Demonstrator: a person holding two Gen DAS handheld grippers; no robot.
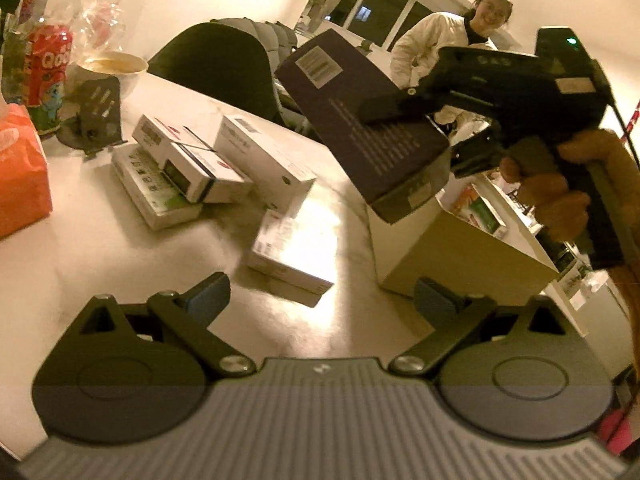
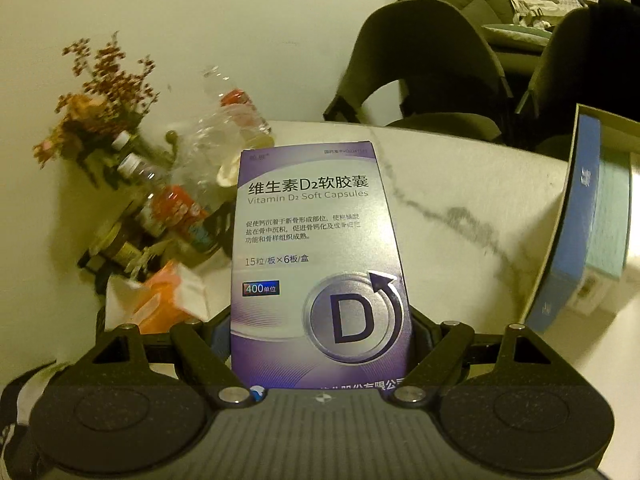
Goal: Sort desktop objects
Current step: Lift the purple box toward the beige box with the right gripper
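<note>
Right wrist: right gripper [image 2: 320,336] clamps glossy rectangular carton [image 2: 316,248].

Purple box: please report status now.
Right gripper shut on purple box, held above storage box. Left gripper open, empty. Nothing in the way.

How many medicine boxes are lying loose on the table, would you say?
5: four clustered near the phone stand, one nearer the bin; others may be hidden.
</note>
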